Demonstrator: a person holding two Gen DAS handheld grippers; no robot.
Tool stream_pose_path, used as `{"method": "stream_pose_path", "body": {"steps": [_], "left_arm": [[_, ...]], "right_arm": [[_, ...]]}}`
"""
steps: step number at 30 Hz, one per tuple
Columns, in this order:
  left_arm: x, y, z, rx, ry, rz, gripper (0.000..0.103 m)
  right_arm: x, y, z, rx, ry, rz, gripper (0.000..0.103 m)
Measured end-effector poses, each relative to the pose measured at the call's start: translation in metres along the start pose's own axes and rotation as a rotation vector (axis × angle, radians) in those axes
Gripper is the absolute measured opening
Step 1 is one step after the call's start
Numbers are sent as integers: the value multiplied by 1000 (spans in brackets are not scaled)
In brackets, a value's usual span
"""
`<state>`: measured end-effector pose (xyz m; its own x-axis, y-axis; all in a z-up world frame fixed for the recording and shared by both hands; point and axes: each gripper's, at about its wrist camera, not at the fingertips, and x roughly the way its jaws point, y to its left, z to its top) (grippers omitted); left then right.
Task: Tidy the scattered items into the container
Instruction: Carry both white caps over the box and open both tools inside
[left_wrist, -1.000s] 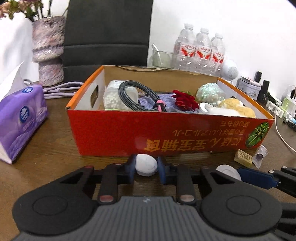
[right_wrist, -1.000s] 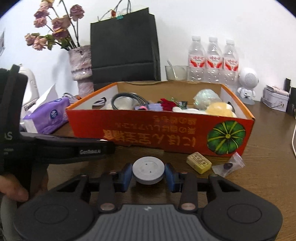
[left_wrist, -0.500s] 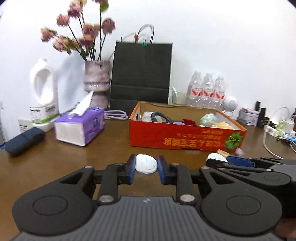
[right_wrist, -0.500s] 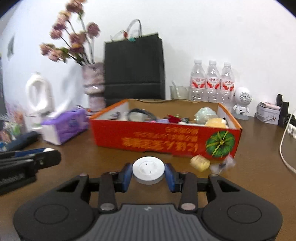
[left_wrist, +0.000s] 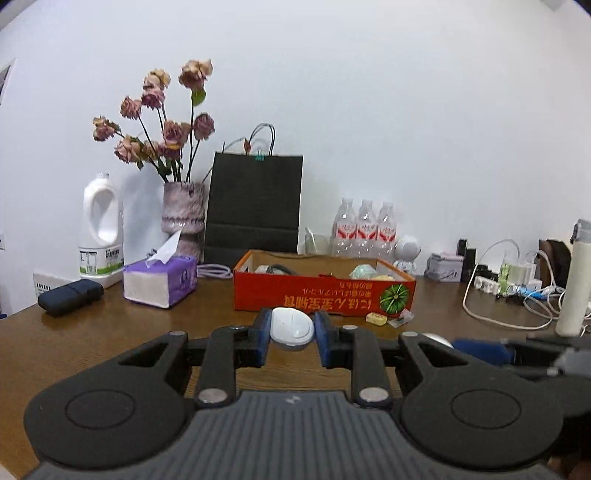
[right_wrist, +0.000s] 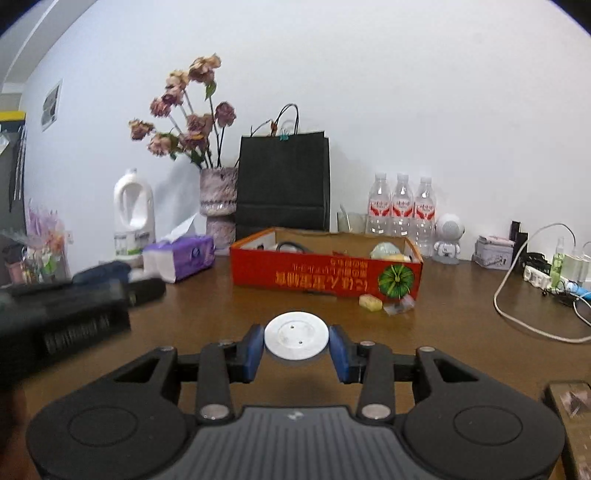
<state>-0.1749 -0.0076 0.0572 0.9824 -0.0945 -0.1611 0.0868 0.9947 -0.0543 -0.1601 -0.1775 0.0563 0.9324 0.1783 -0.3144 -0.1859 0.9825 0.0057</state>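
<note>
My left gripper (left_wrist: 291, 328) is shut on a white oval object (left_wrist: 291, 325). My right gripper (right_wrist: 296, 341) is shut on a white round disc (right_wrist: 296, 335). The red cardboard box (left_wrist: 321, 297) holds several items and stands farther back on the wooden table; it also shows in the right wrist view (right_wrist: 325, 275). A yellow block (right_wrist: 370, 302) and a small clear bag (right_wrist: 398, 306) lie on the table by the box's front right corner. The right gripper shows at the right of the left wrist view (left_wrist: 480, 350).
A purple tissue pack (left_wrist: 159, 282), a white jug (left_wrist: 101, 236), a vase of dried roses (left_wrist: 183, 210) and a black paper bag (left_wrist: 253, 206) stand at the back left. Water bottles (left_wrist: 365, 229), a white robot figure (left_wrist: 406, 253) and cables (left_wrist: 517, 291) are at the right.
Both grippers have pulled back and away from the box, still holding their white objects. The box now looks smaller and farther off.
</note>
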Motion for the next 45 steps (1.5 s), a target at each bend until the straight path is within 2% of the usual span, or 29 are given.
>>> {"method": "stream_pose_path", "body": {"steps": [7,12,15,17,19,22,25,28,33,35,39,43,45], "left_arm": [[12,8,1,-19,21,5,26],[50,19,15,-44,34,17,26],[94,23,38,-38,16,-14,26],[137,18,56,3,30,-43,26],[186,15,72,11,64,-72,26],[263,8,94,8,161,-107,26],[340,3,113,-25,275,-153,26],[416,2,126,-27,409,-196,26],[509,1,109,-68,575,-126,26],[530,-2,98,-61,635,-108,26],[546,-1,86,-63,688,-126,42],[548,6,93,-77,696,-154,45],[549,11,102,-91,692,-157,49]], "right_arm": [[-1,-6,-3,15,-16,-3,38],[25,-25,12,33,18,-24,38],[55,-43,35,46,11,-41,38],[80,-56,55,55,4,-49,38],[111,-71,79,64,10,-37,38],[164,-94,117,95,29,-7,38],[225,-116,154,131,79,19,38],[293,-138,184,167,180,31,38],[401,-158,202,213,403,43,38],[435,-161,198,241,488,72,38],[481,-159,181,250,591,52,38],[501,-154,171,182,612,-7,39],[506,-154,171,170,611,-14,53]]}}
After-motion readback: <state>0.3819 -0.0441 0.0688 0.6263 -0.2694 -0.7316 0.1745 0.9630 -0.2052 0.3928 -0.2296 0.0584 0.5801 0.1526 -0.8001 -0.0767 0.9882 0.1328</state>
